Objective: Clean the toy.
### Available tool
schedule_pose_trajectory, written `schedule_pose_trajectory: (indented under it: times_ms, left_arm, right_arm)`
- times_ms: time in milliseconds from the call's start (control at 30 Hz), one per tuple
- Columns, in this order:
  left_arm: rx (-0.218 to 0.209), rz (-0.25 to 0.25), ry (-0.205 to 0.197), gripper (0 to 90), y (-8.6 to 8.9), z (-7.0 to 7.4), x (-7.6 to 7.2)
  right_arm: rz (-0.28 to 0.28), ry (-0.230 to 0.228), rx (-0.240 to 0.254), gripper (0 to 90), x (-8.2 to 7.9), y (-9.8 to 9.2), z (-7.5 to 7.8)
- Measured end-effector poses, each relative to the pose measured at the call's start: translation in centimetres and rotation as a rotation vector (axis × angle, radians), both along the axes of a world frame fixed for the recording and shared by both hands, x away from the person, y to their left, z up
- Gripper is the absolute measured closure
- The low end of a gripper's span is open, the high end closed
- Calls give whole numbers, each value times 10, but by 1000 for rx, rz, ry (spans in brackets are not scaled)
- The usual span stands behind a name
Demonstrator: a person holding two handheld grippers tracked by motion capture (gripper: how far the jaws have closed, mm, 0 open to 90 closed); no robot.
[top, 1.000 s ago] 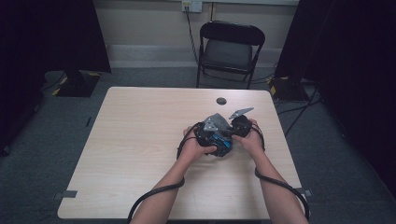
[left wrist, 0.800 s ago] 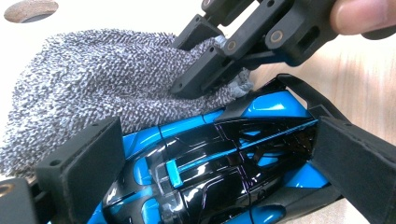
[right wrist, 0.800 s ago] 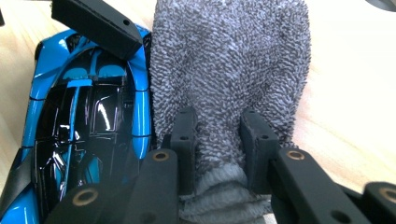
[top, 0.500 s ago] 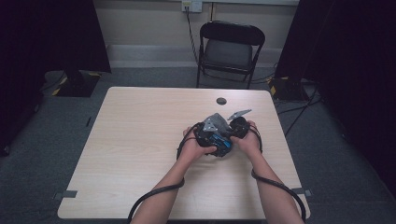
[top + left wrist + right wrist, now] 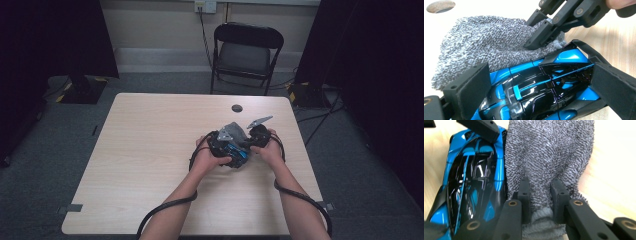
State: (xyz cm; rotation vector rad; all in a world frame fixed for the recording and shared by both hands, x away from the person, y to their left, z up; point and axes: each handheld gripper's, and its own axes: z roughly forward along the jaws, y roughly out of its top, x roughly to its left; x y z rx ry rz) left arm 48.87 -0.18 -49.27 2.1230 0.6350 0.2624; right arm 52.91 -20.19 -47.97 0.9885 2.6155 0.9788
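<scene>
Wiping a toy car near the worktop's right edge

Left tongs (image 5: pixel 536 87) clamp the glossy blue-and-black toy car (image 5: pixel 536 85) across its width; right tongs (image 5: pixel 540 195) pinch the grey knitted cloth (image 5: pixel 549 152) lying alongside the car's long axis, touching it.

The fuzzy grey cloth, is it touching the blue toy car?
Touching. In the right gripper view the grey cloth lies against the blue toy car's side, no gap between them.

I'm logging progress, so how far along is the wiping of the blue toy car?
Done: the left gripper clamps the blue toy car on the table, and the right gripper has pinched the grey cloth. In hand: the cloth lies against the car's side. Left: most of the glossy body is uncovered.
</scene>
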Motion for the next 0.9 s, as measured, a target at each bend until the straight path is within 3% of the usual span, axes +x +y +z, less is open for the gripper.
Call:
schedule_pose_trajectory:
  times_ms: [233, 900]
  left_arm:
    - [1, 0, -1, 25, 0, 0, 0]
    - [4, 0, 0, 25, 0, 1, 0]
  right_arm:
    - [28, 9, -11, 738, -2, -9, 1]
    - [26, -4, 2, 736, -21, -29, 1]
